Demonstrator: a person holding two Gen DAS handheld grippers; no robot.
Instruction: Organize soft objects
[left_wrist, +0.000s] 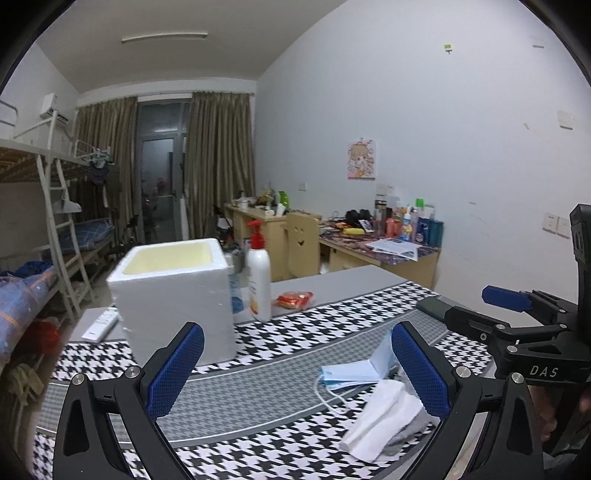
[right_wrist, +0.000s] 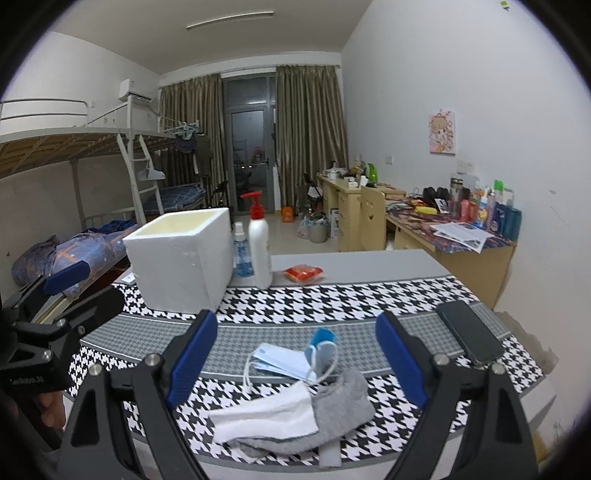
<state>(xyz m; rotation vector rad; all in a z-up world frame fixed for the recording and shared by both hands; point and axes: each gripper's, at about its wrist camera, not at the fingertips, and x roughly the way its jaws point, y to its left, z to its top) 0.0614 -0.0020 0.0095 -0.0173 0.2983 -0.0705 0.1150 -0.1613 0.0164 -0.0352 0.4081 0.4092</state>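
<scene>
A white cloth (right_wrist: 266, 415) lies on a grey sock (right_wrist: 332, 410) near the table's front edge, with blue face masks (right_wrist: 284, 360) just behind them. My right gripper (right_wrist: 295, 354) is open and empty above this pile. The cloth (left_wrist: 384, 417) and masks (left_wrist: 351, 373) also show in the left wrist view, by the right finger. My left gripper (left_wrist: 295, 365) is open and empty, left of the pile. A white foam box (left_wrist: 173, 295) stands open-topped ahead of it, and it also shows in the right wrist view (right_wrist: 181, 258).
A houndstooth cloth (right_wrist: 332, 295) covers the table. A white pump bottle (right_wrist: 260, 243), a small blue spray bottle (right_wrist: 242, 251) and a red packet (right_wrist: 303, 274) stand behind the box. A black phone (right_wrist: 469, 334) lies at the right. A remote (left_wrist: 99, 325) lies left of the box.
</scene>
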